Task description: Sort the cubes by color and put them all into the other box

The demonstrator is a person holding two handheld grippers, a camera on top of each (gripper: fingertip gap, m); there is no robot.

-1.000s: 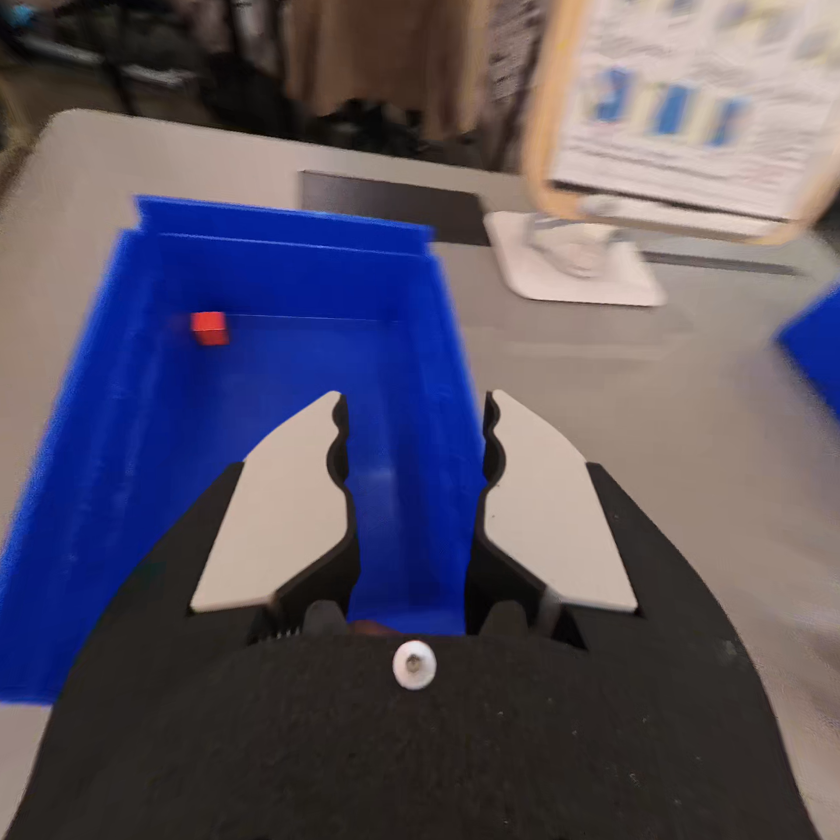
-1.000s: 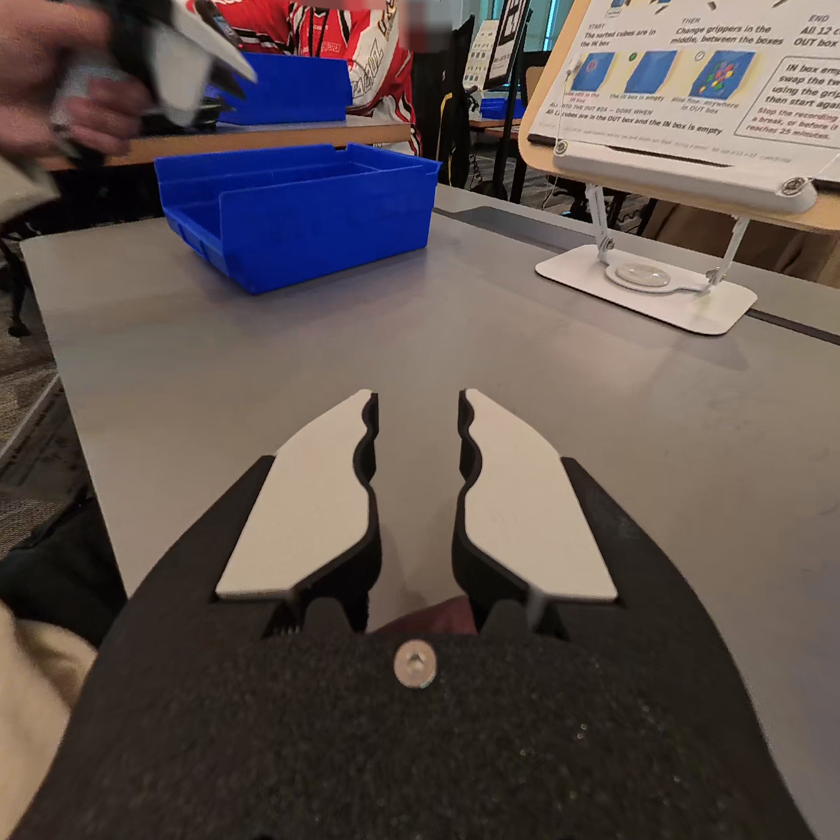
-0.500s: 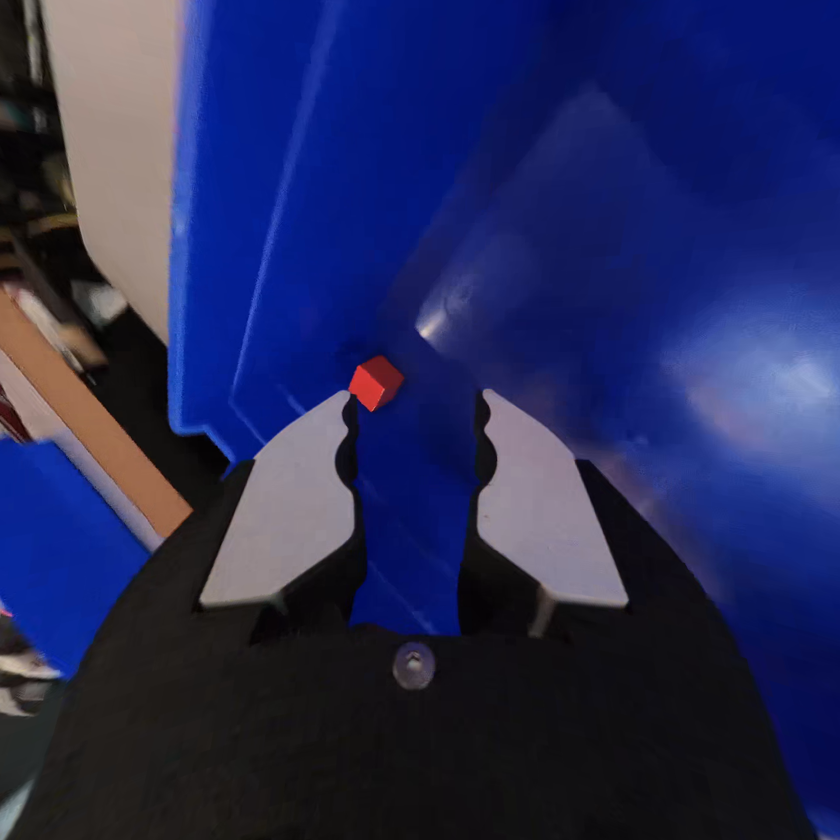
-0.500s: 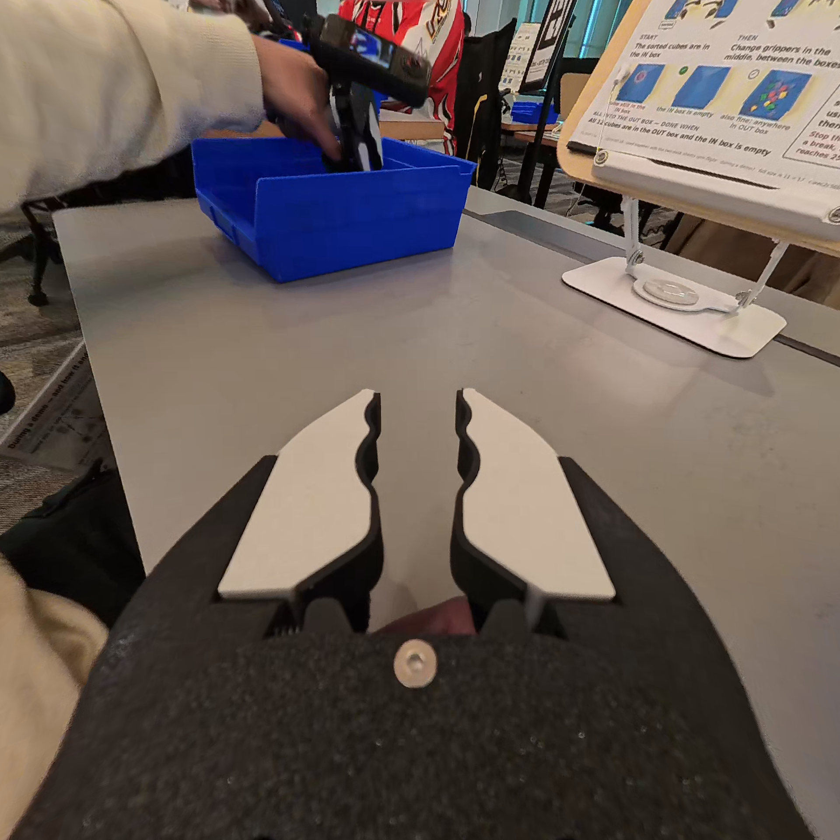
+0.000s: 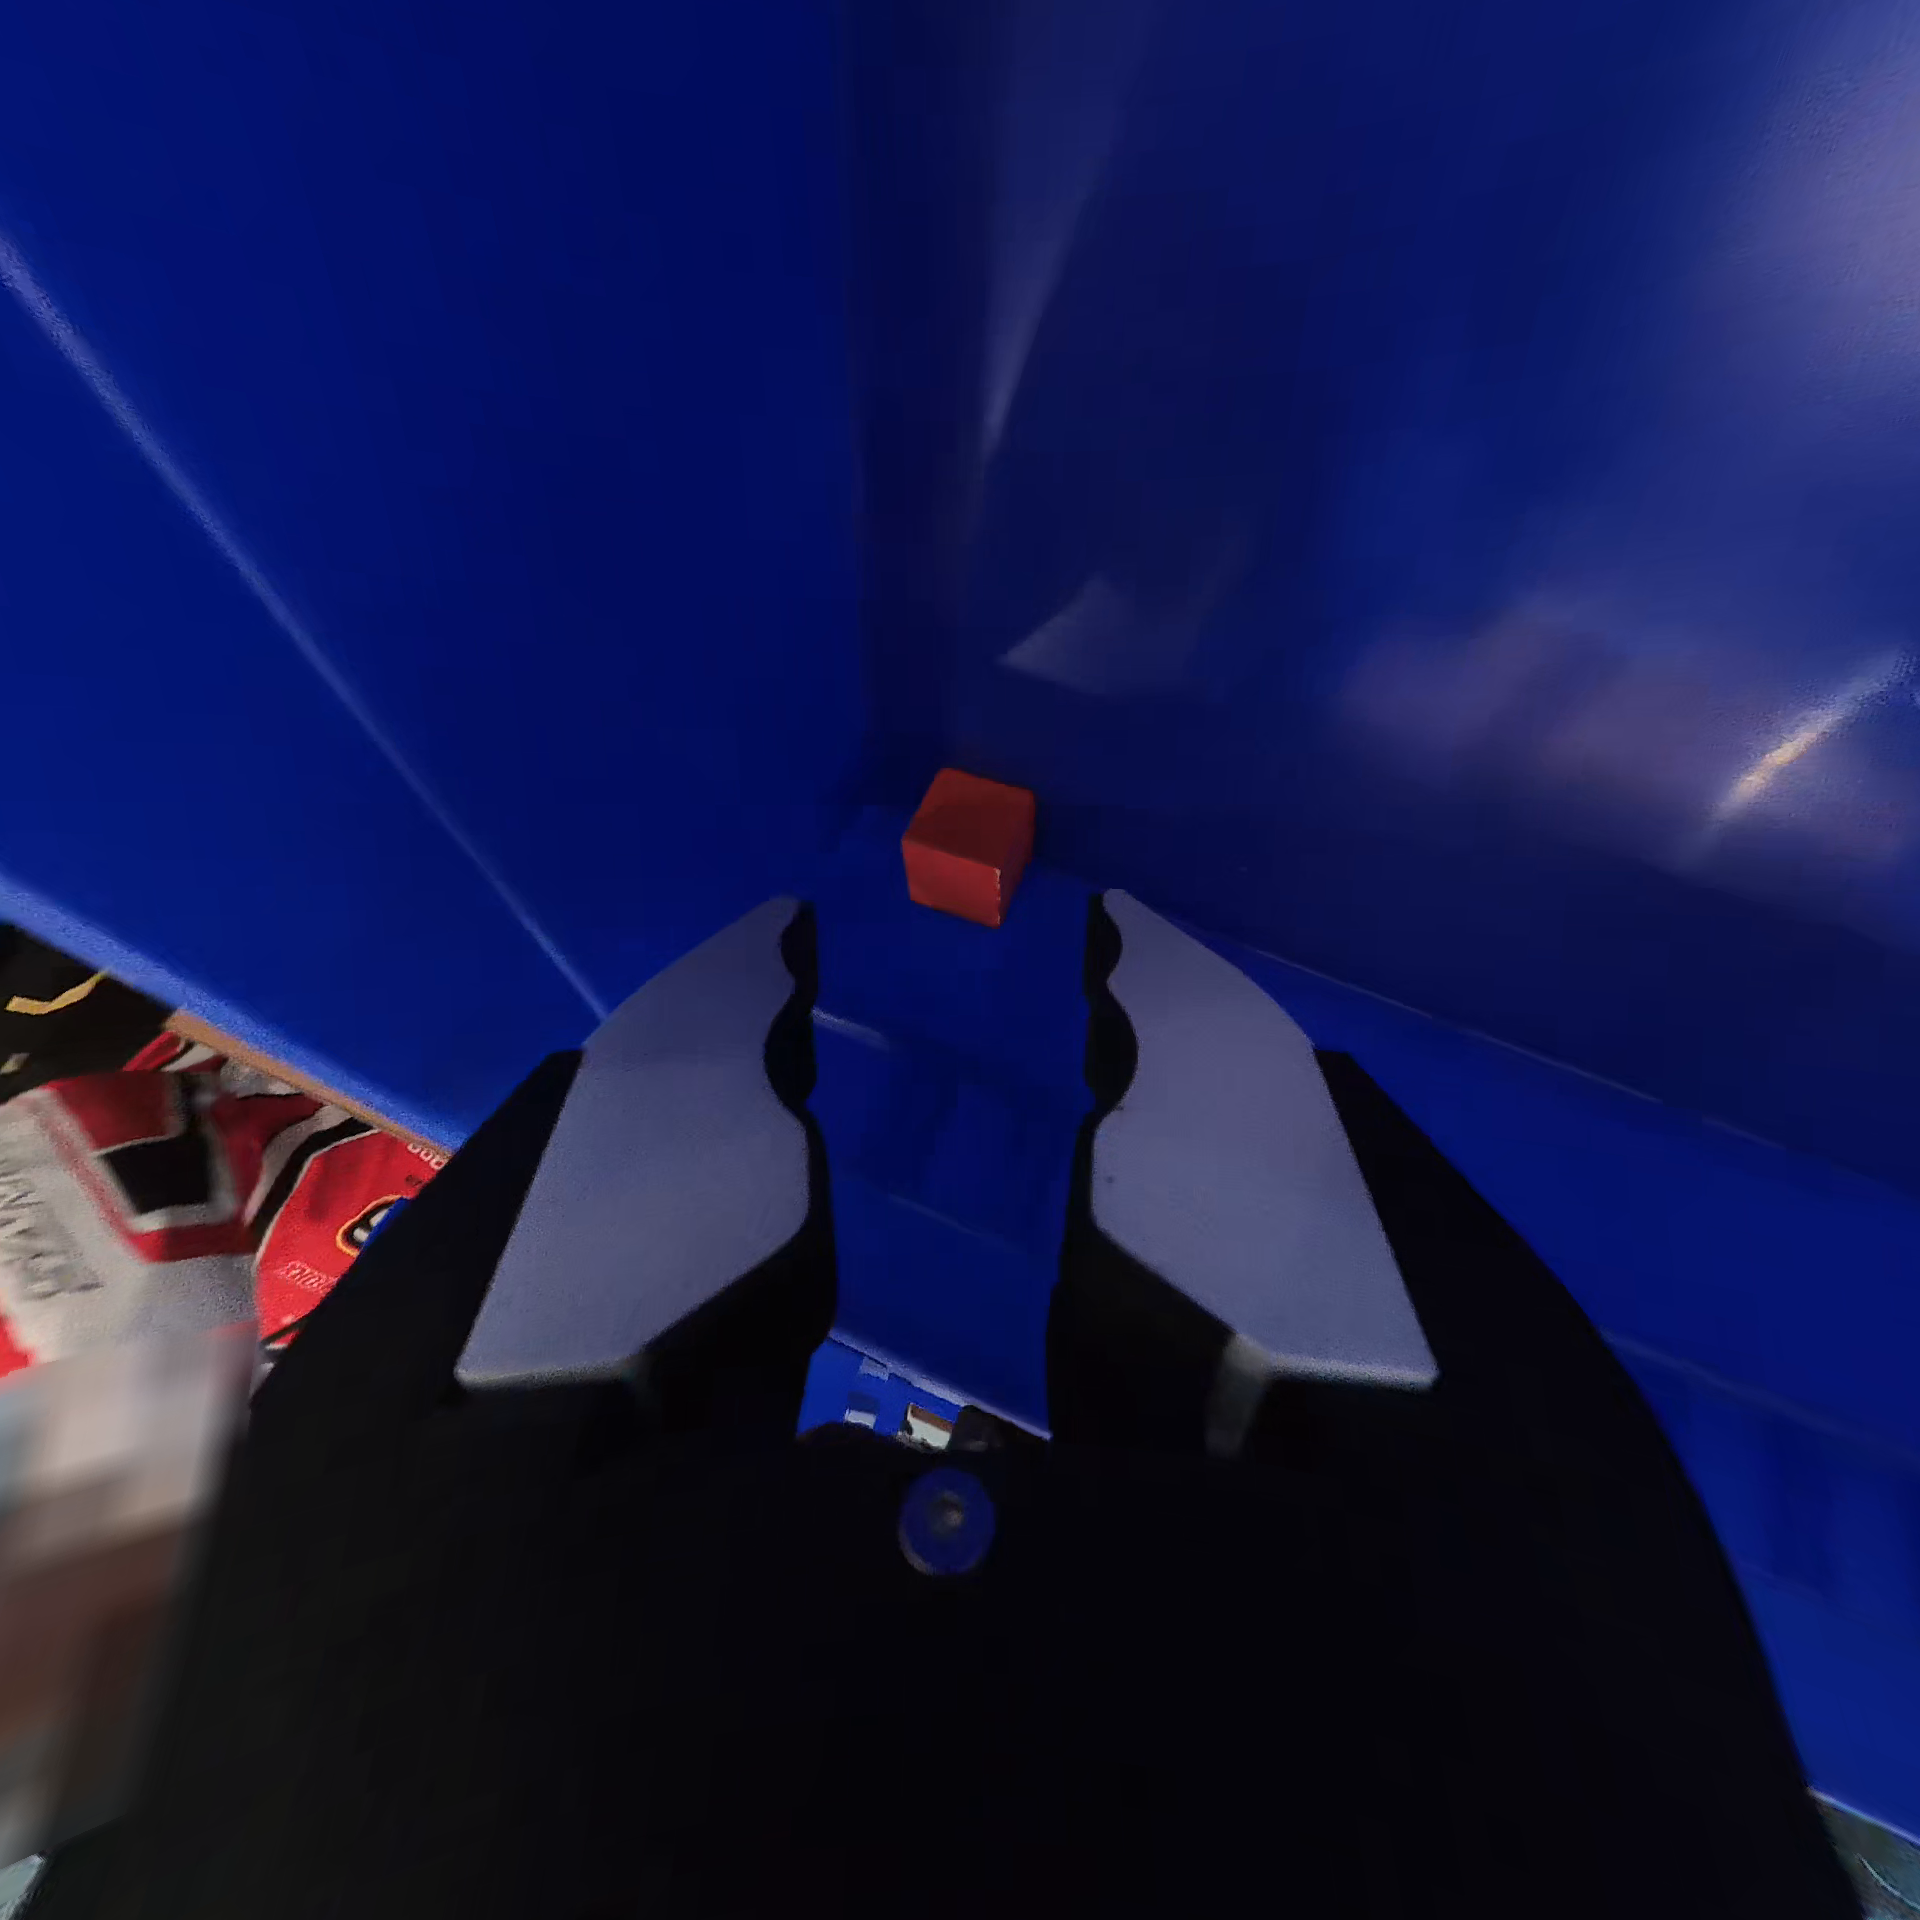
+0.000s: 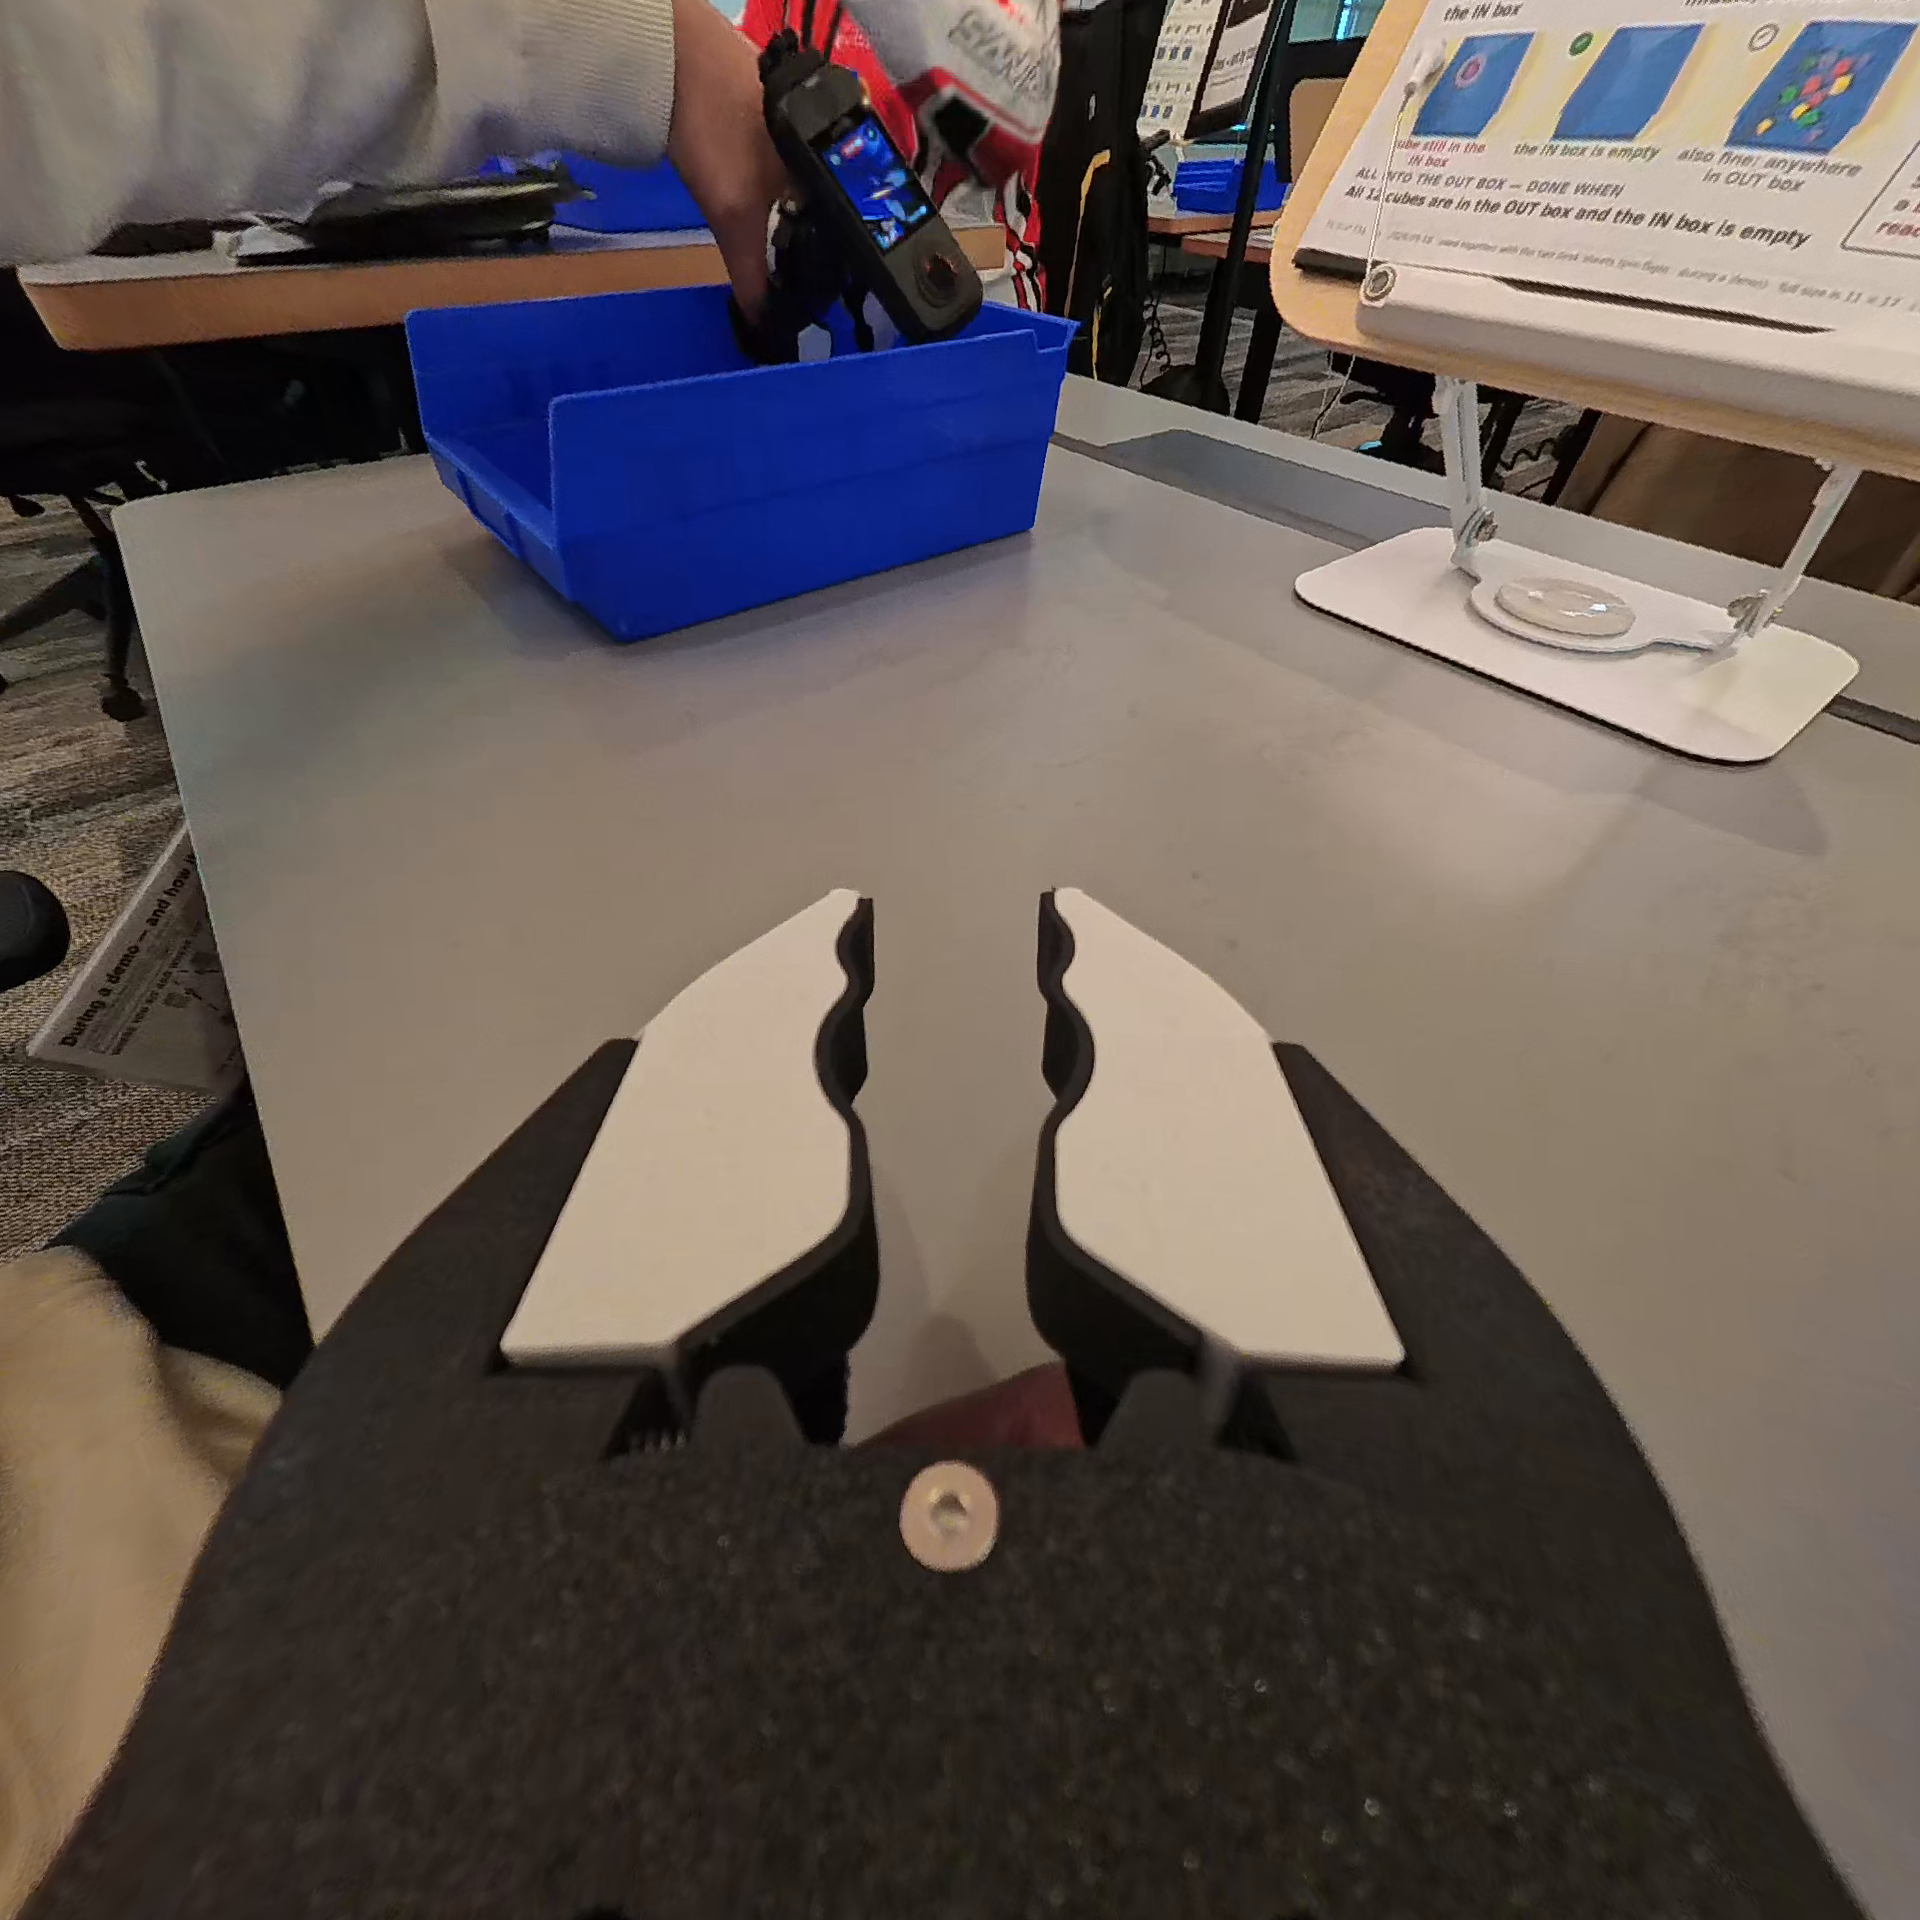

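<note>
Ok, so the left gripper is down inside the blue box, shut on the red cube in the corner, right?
Not quite. The left gripper is inside the blue box, but it is open, not shut on the red cube. The left wrist view shows the cube sitting in the corner just beyond the fingertips, not between them.

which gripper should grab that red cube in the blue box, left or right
Left. The left gripper is open inside the blue box, with the red cube just past its fingertips. The right gripper is open over the bare table, well away from the box.
</note>
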